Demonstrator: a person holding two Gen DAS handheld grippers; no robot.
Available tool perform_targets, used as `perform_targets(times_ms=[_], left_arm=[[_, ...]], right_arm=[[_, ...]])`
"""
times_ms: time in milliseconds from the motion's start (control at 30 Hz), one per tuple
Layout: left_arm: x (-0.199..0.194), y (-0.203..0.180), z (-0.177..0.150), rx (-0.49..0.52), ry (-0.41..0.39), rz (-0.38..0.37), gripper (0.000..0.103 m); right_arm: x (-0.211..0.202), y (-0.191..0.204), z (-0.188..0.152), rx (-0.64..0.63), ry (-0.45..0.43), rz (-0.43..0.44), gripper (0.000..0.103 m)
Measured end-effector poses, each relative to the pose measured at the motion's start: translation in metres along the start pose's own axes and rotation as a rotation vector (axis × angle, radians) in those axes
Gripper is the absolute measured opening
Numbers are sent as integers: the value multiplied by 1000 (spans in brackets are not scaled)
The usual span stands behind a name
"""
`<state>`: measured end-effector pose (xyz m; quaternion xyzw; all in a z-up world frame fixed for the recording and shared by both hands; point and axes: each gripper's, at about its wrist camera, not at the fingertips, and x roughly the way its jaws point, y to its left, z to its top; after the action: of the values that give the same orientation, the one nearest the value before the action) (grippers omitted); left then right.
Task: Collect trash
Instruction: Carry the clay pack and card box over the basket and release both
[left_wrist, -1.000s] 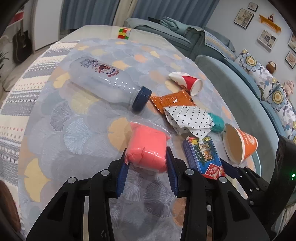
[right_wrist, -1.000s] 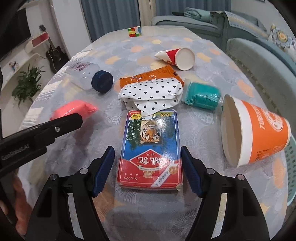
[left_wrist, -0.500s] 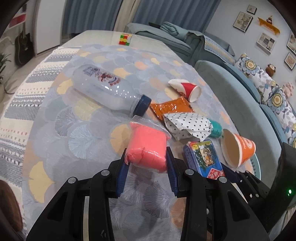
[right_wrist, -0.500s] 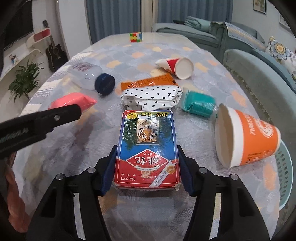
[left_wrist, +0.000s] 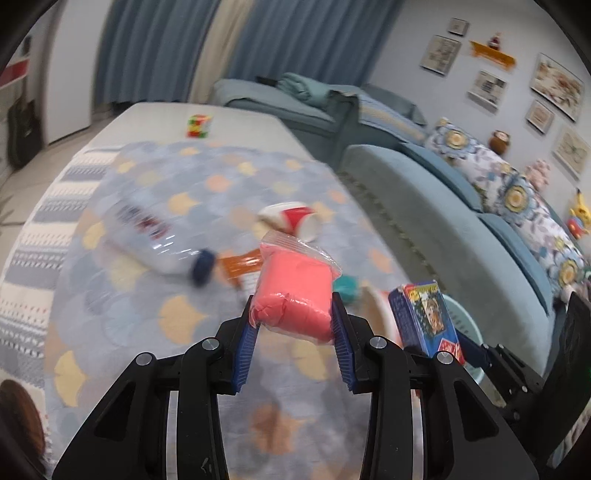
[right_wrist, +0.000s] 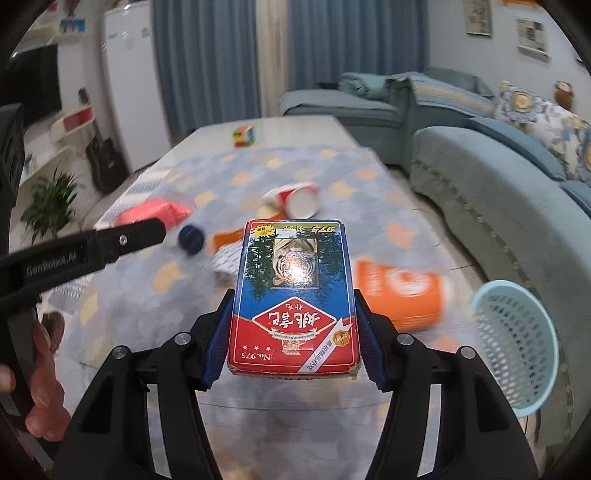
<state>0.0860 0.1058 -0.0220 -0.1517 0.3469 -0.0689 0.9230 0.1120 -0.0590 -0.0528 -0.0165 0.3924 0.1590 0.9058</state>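
My left gripper is shut on a pink bag of clay and holds it above the table. My right gripper is shut on a red and blue card box, also lifted; the box shows in the left wrist view. A light blue mesh basket stands beside the table at the right. On the table lie a clear bottle with a blue cap, a red and white paper cup, an orange cup and an orange wrapper.
A colour cube sits at the table's far end. A teal sofa runs along the right side. The left gripper's arm crosses the left of the right wrist view.
Both grippers have risen from the table with their loads. The right gripper closed on the card box and lifted it. The basket has come into the right wrist view.
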Motion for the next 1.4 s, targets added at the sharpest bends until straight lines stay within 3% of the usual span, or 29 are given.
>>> perform_targets(times_ms=[400, 667, 900, 1067, 1400], left_arm=[[18, -129, -1, 195, 16, -152, 36], [43, -196, -11, 283, 58, -237, 36], [82, -244, -29, 319, 144, -312, 36], [115, -266, -41, 285, 210, -345, 36], [180, -291, -77, 316, 346, -333, 36]], right_arm=[[-63, -110, 12, 171, -102, -145, 56], [-87, -183, 0, 317, -122, -222, 56], [-82, -240, -28, 442, -72, -292, 56], [-73, -270, -49, 521, -26, -342, 56], [-36, -313, -89, 630, 110, -395, 57]])
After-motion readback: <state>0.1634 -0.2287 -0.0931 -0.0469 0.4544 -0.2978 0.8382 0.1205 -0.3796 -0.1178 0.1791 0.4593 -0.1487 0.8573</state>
